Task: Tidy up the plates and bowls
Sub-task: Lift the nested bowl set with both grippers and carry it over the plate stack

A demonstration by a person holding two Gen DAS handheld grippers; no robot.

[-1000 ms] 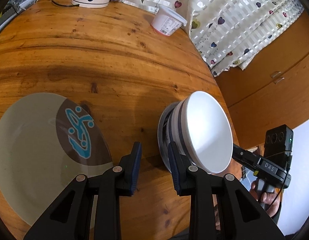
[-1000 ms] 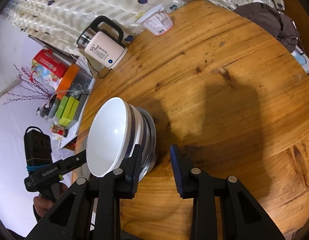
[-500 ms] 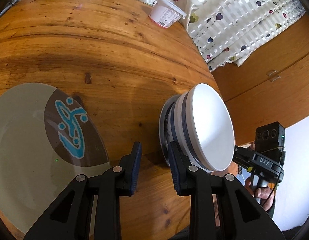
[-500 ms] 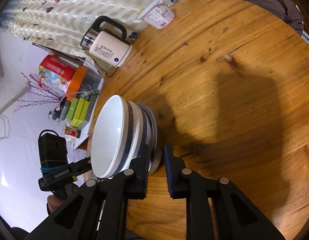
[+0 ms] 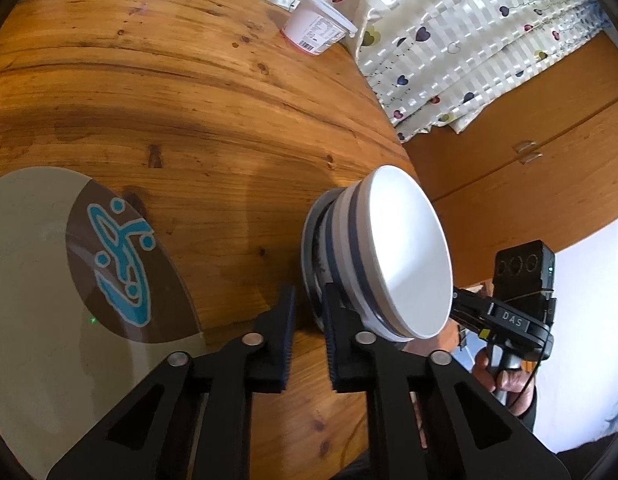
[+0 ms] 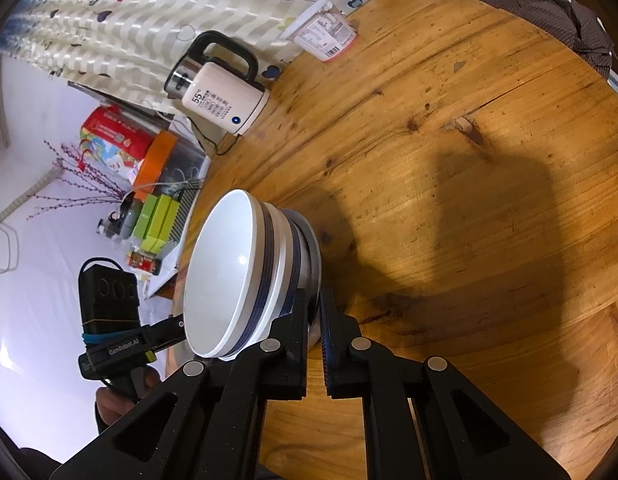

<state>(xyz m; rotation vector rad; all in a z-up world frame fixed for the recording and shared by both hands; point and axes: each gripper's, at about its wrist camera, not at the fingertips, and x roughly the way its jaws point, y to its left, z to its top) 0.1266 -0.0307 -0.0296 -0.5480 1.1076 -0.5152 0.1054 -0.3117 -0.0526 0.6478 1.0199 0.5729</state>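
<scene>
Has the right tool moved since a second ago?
Yes: the right tool has just been closing; its right-hand jaw came in across the table onto the plate rim, now pinched.

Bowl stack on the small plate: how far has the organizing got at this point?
Done: the white bowls are nested on a small plate. In hand: the left gripper and right gripper have just closed on that plate's rim from opposite sides, stack tilted by the table edge. Left: carry it, probably onto the large patterned plate, which lies separate.
</scene>
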